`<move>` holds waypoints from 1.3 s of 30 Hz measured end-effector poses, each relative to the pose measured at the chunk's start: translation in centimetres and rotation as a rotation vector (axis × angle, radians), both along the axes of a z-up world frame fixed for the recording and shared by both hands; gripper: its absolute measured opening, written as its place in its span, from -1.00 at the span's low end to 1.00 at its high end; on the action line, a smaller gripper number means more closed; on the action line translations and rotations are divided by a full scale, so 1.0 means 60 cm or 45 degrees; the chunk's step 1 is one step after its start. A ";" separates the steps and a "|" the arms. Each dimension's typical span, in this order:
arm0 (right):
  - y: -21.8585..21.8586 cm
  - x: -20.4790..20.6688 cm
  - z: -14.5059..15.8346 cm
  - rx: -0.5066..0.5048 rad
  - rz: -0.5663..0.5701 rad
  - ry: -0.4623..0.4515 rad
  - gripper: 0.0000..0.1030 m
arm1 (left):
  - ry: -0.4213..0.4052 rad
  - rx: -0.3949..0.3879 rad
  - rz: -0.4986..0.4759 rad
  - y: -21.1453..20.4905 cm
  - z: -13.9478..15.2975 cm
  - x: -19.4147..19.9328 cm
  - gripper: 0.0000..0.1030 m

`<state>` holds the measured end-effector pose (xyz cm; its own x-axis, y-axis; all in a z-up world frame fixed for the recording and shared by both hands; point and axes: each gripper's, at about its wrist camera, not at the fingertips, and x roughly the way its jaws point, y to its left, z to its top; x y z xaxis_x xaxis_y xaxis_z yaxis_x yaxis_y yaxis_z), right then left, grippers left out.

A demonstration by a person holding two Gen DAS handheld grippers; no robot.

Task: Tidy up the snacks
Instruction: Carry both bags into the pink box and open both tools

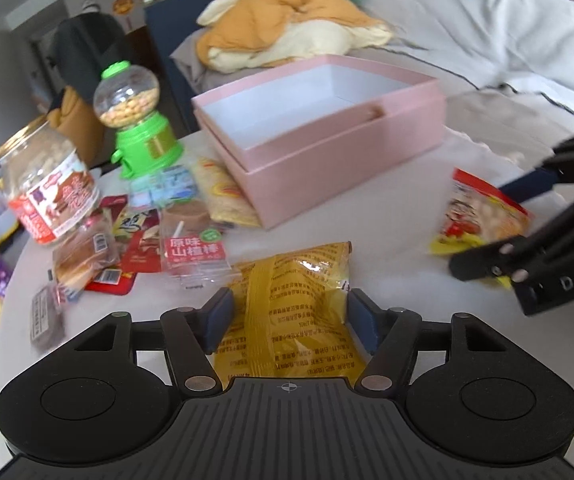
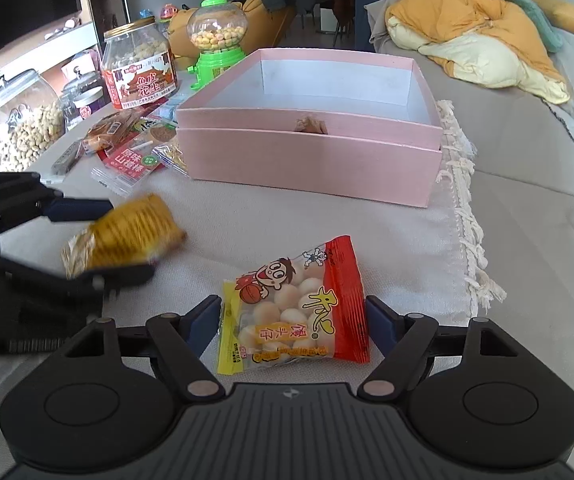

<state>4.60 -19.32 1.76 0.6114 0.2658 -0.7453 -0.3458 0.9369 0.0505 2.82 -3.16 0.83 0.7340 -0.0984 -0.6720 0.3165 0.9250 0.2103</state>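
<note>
My left gripper (image 1: 289,320) is shut on a yellow snack packet (image 1: 287,304), its pads pressing both sides; the packet also shows blurred in the right wrist view (image 2: 127,236). My right gripper (image 2: 293,320) is shut on a red and yellow packet of small round biscuits (image 2: 295,308), which shows at the right in the left wrist view (image 1: 479,212). An open pink box (image 1: 327,140) stands ahead on the white cloth, white inside and almost bare (image 2: 319,120).
Left of the box lie several loose snack packets (image 1: 191,244), a green candy dispenser (image 1: 139,120) and a peanut jar (image 1: 51,188). A big glass jar of nuts (image 2: 19,128) stands far left. A bed with orange bedding (image 2: 475,28) lies behind.
</note>
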 end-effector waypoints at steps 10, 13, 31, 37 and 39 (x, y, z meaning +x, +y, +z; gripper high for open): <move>-0.029 0.030 0.079 0.104 -0.066 -0.063 0.17 | 0.009 -0.130 0.040 0.015 0.000 0.009 0.24; -0.030 0.042 0.156 0.113 -0.064 -0.228 0.17 | 0.003 -0.213 0.012 0.020 0.011 0.003 0.15; -0.003 0.252 0.124 -0.120 -0.182 -0.214 0.49 | -0.098 -0.780 0.100 0.050 0.162 0.253 0.17; -0.016 0.243 0.115 -0.157 -0.192 -0.190 0.49 | 0.033 -0.619 0.129 0.035 0.101 0.297 0.13; -0.014 0.242 0.114 -0.145 -0.194 -0.183 0.49 | -0.023 -0.615 0.124 0.053 0.106 0.282 0.13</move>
